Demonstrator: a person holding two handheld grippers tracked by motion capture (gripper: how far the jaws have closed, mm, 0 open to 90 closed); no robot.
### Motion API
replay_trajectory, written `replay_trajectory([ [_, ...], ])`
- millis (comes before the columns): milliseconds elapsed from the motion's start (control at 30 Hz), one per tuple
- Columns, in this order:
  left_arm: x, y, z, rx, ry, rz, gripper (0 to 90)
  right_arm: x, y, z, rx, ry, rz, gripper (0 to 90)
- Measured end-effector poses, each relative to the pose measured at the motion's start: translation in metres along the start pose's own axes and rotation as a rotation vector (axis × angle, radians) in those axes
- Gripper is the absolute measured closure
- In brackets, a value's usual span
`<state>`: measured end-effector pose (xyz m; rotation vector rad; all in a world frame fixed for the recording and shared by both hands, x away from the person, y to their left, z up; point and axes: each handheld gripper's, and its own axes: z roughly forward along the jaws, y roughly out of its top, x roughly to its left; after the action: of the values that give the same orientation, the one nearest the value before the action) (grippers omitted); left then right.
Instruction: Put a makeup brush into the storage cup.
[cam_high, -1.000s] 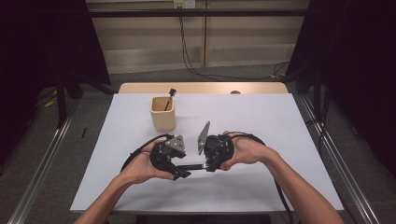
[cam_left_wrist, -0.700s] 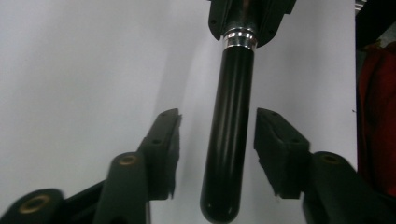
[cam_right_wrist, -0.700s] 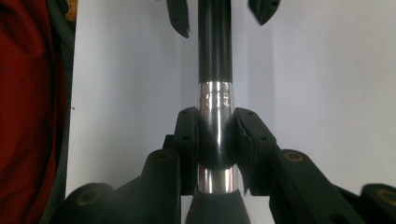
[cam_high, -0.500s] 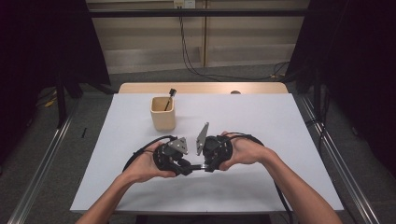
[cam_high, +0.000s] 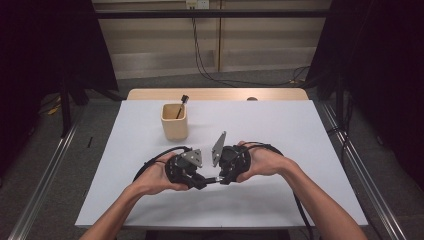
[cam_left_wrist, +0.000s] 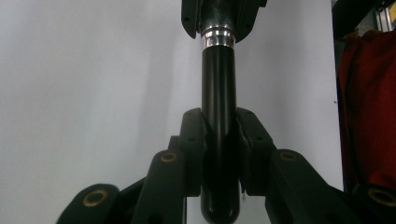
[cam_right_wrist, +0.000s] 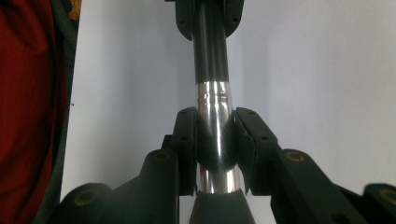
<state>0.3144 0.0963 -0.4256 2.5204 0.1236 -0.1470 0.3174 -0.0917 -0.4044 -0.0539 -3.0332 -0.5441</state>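
Left claw (cam_left_wrist: 219, 154) just clenched the pen's (cam_left_wrist: 218, 116) black barrel, right claw (cam_right_wrist: 215, 149) grasping the chrome end (pull straight apart, no twisting).

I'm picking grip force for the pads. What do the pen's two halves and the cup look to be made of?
Pen: the black barrel looks like glossy plastic or lacquer, with soft highlights along it. The silver section looks like polished metal or chrome plating, mirror bright. Cup: matte beige, possibly wood or plastic; the high view is too coarse to tell which.
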Motion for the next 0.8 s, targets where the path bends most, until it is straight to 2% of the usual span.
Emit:
replay_trajectory([
  [67, -0.001, 0.000, 0.000, -0.002, 0.001, 0.004, 74.8, 0.000, 0.000, 0.000, -0.005, 0.004, -0.008, 69.7],
  [100, -0.001, 0.000, 0.000, 0.000, 0.002, 0.004, 74.8, -0.001, 0.000, 0.001, -0.020, -0.003, -0.018, 66.2],
  [133, -0.001, -0.001, 0.000, -0.002, 0.002, 0.001, 74.8, 0.000, 0.000, -0.001, -0.024, -0.003, 0.004, 63.7],
  [200, -0.001, -0.001, 0.000, 0.004, -0.007, 0.005, 74.8, -0.001, 0.000, -0.002, -0.038, -0.009, 0.009, 60.1],
  [233, -0.002, -0.001, 0.000, -0.006, 0.004, 0.002, 74.8, -0.001, -0.001, -0.003, -0.042, -0.011, 0.021, 56.8],
  [367, 0.000, -0.001, -0.002, -0.019, 0.003, -0.008, 74.8, -0.004, -0.005, -0.006, -0.076, -0.022, 0.027, 44.8],
  [467, 0.000, -0.003, -0.005, -0.043, 0.007, -0.015, 74.7, -0.003, -0.010, -0.010, -0.113, -0.016, 0.056, 38.3],
  [600, -0.002, -0.008, -0.007, -0.041, -0.006, -0.028, 74.7, -0.003, -0.018, -0.012, -0.163, -0.050, 0.099, 28.5],
  [733, -0.004, -0.011, -0.012, -0.073, -0.007, -0.035, 74.7, -0.002, -0.025, -0.017, -0.213, -0.084, 0.122, 20.2],
  [800, -0.005, -0.013, -0.013, -0.089, 0.013, -0.052, 74.7, -0.002, -0.029, -0.019, -0.229, -0.098, 0.139, 19.2],
])
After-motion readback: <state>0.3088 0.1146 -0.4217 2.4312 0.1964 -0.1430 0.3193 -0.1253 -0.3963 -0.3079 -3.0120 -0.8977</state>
